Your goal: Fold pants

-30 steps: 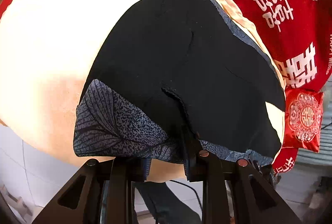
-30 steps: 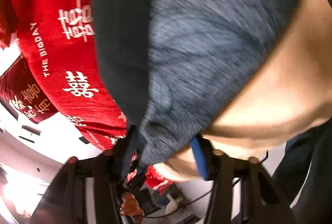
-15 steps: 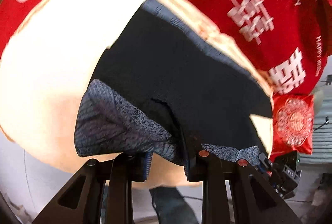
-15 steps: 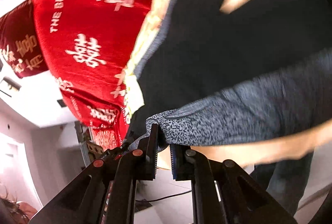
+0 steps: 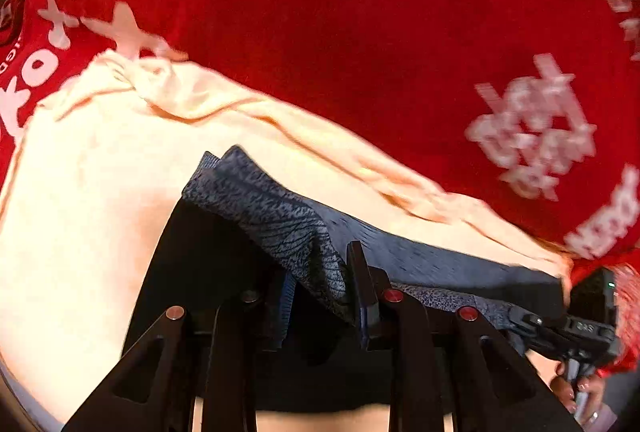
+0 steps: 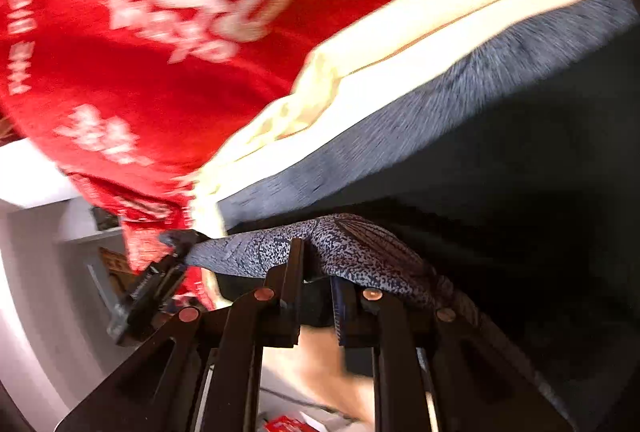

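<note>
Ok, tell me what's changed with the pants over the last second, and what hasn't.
Both tongs, left and right, carried the patterned edge of the pants forward over the black part, toward the red blanket, so the fold is closing. A second ago the pants lay spread out. Unchanged: each tong grips that edge, and the cream sheet lies underneath.

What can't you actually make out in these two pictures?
- Pants: most of the black part sits behind the left gripper or runs off the bottom edge.
- Right view: motion blur smears the pants, and the right gripper hides the pinch point.
- White lettering on the red cloth is too blurred to read in either view.
</note>
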Demonstrator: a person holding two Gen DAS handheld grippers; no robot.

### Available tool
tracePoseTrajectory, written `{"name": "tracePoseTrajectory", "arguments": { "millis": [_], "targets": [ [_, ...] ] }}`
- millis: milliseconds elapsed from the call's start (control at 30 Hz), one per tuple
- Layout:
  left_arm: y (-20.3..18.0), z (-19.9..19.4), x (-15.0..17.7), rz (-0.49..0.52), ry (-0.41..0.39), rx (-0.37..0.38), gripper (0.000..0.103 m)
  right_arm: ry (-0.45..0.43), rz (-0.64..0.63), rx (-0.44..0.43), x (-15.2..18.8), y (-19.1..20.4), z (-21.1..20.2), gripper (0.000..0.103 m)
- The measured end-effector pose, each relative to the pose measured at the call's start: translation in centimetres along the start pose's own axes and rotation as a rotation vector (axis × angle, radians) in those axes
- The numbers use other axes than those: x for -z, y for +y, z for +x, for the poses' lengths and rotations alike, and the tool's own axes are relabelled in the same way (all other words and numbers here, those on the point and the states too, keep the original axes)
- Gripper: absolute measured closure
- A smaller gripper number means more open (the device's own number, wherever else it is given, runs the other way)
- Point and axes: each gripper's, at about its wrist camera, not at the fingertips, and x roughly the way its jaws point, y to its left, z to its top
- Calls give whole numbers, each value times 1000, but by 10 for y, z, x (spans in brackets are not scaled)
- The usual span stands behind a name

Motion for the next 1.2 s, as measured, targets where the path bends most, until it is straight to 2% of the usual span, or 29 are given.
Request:
{"name": "tracePoseTrajectory", "arguments": {
  "millis": [67,133,200,233,267,300,333,433,500,567,633,733,767,833,933,1000,1033,1067,1200],
  "targets": [
    [-1,22,-4,-11,-4,-72,67,13,13,25,-13,-9,15,88],
    [-1,30,-5,-23,7,-103,66,17,30,18,-17,-11,18,87],
    [2,23,-4,-25,7,-90,64,25,-4,4,-14,-3,15,69],
    [1,14,-3,-19,6,-79,56,21,-38,6,-10,7,10,52],
    [2,0,-1,-9,-11,-85,38,12,-66,11,-5,16,5,33],
    [3,-10,2,-4,-30,-96,31,-6,-95,29,0,25,-1,27],
    [3,-25,6,16,-61,-115,31,-38,-148,71,11,41,-10,25],
    [4,-34,14,66,-46,-135,31,-54,-249,101,29,70,-14,26],
    [0,-21,22,107,-4,-163,31,-17,-314,105,37,86,0,31],
    [-10,4,26,143,25,-200,31,38,-397,160,39,97,26,43],
    [-22,23,27,148,36,-210,31,80,-448,218,35,96,55,50],
    [-34,45,27,181,2,-300,29,71,-463,315,19,84,77,55],
    [-37,50,25,198,-8,-319,26,55,-452,313,12,80,77,64],
    [-35,55,20,184,-6,-325,26,6,-385,260,0,74,67,70],
    [-33,54,17,153,1,-330,26,-51,-352,226,-6,76,47,67],
    [-35,48,20,147,11,-350,26,-57,-353,203,-2,77,34,57],
    [-37,43,24,149,16,-346,26,-65,-352,183,4,76,22,44],
    [-39,38,28,154,19,-343,26,-70,-349,173,6,72,16,37],
    [-53,16,51,203,41,-340,26,-76,-290,157,34,45,-26,37]
  ]
}}
